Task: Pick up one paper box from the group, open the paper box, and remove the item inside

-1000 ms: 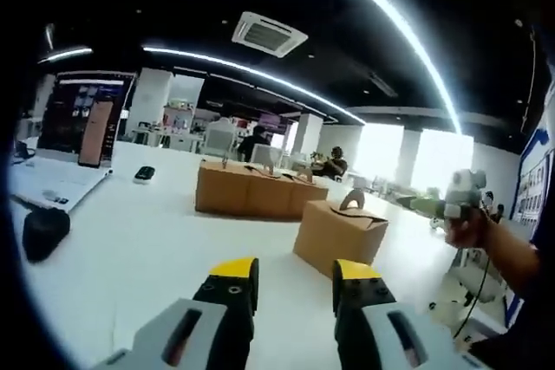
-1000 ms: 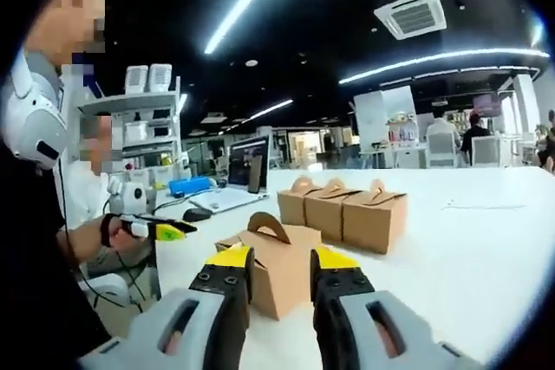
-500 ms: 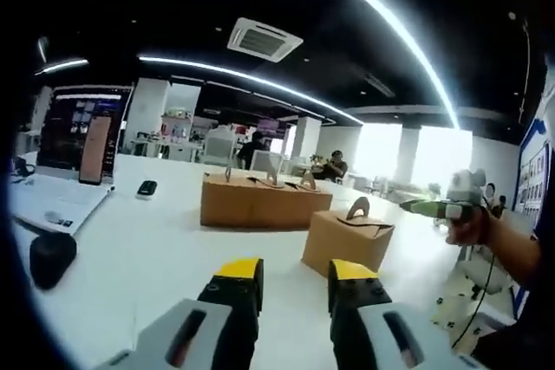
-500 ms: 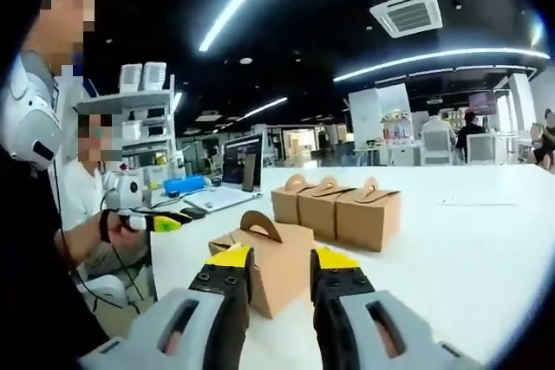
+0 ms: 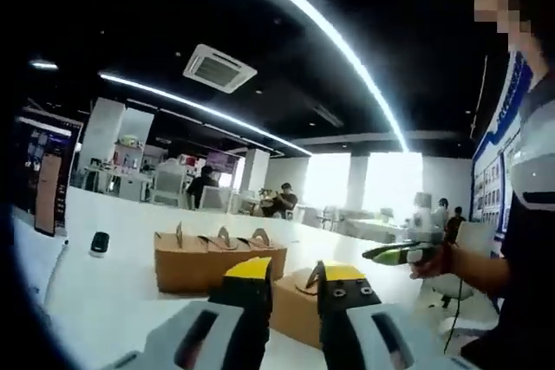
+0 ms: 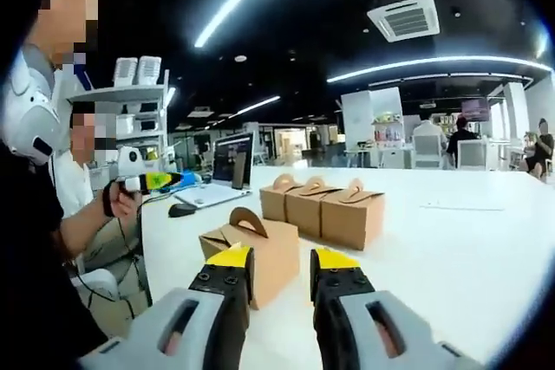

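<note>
Both grippers have lifted slightly; boxes unmoved. Table (image 6: 451, 240) bears a row of three boxes (image 6: 314, 205) at 12 o'clock; lone box (image 6: 247, 253) sits nearer, closed. Right gripper (image 6: 276, 282) and left gripper (image 5: 290, 288) hover with jaws narrowly parted, empty. Risk: the narrow gap may shove the light box aside.

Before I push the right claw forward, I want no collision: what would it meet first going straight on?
Probably the lone box just ahead of the right claw, slightly toward its left jaw. The row of three boxes lies further back. Depth is unclear.
</note>
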{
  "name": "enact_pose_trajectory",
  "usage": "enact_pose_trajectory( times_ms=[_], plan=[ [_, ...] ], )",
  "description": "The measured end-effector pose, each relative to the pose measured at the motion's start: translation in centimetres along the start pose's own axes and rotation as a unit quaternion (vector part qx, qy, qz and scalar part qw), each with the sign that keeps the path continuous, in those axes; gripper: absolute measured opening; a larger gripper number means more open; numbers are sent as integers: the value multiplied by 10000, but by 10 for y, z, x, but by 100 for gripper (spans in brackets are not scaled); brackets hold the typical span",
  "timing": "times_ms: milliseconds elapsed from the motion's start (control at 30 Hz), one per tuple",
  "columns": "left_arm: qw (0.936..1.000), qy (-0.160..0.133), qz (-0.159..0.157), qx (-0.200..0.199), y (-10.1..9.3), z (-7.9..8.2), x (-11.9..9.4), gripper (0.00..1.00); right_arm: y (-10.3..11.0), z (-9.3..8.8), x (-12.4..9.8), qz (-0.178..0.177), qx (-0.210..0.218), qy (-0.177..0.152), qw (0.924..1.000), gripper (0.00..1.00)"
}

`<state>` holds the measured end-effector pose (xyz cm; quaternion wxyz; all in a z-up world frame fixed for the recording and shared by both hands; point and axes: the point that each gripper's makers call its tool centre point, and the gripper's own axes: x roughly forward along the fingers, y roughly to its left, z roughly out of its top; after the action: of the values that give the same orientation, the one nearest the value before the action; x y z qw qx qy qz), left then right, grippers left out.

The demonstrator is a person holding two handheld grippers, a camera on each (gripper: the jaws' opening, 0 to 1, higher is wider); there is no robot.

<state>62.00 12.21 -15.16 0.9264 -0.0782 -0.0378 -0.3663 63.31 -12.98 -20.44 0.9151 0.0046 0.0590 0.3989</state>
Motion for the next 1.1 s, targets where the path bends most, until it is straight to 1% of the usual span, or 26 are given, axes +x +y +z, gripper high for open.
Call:
enact_pose_trajectory(
  times_ms=[33, 100, 167, 233, 267, 300, 333, 367, 400, 433, 467, 567, 667, 767, 833, 933, 1033, 1100],
  plan=[
    [10000, -50, 61, 55, 4, 3, 1, 16, -1, -1, 1, -18, -5, 16, 10000, 27],
    [9998, -94, 147, 47, 13, 9, 2, 16, -2, -3, 2, -88, -4, 63, 9999, 27],
    [9994, -158, 190, 237, 19, 11, 3, 16, 0, -5, 3, -83, -143, 124, 9998, 27],
    [9994, 0, 249, 251, 27, 2, 8, 16, 3, -9, 4, -69, -237, 195, 9995, 27],
    [9994, 39, 220, 255, 29, -1, 12, 16, 2, -10, 3, -75, -235, 227, 9994, 27],
    [9999, 50, -22, 154, 23, -3, 16, 16, 2, -10, 3, -78, -233, 241, 9994, 27],
    [9997, 60, -243, -33, 18, -5, 19, 16, 2, -11, 0, -108, -225, 289, 9993, 27],
    [9982, 93, -501, -311, 13, -7, 23, 16, 1, -10, -3, -114, -222, 286, 9993, 27],
    [9974, 88, -612, -381, 12, -8, 27, 16, 1, -9, -5, -109, -210, 265, 9994, 27],
    [9981, 86, -540, -285, 15, -8, 32, 18, 0, -9, -7, -116, -199, 257, 9994, 27],
    [9980, 104, -554, -272, 15, -9, 37, 20, -2, -8, -9, -155, -199, 262, 9993, 27],
    [9963, 264, -742, -339, 9, -15, 49, 23, -7, -6, -14, -300, -183, 244, 9991, 27],
    [9938, 538, -961, -138, 2, -25, 59, 25, -6, -2, -16, -333, -184, 150, 9992, 27],
    [9896, 775, -1200, -137, -3, -34, 68, 27, -5, -2, -16, -348, -201, 158, 9991, 27],
    [9868, 938, -1320, 18, -6, -42, 72, 28, -6, -4, -16, -357, -212, 184, 9990, 27],
    [9833, 1181, -1376, 145, -9, -52, 79, 29, -7, -7, -15, -362, -249, 241, 9987, 27],
    [9772, 1398, -1563, 345, -19, -63, 84, 32, -11, -7, -15, -401, -228, 240, 9986, 27],
    [9717, 1570, -1723, 385, -25, -71, 87, 34, -13, -6, -14, -410, -226, 231, 9986, 27]
  ],
)
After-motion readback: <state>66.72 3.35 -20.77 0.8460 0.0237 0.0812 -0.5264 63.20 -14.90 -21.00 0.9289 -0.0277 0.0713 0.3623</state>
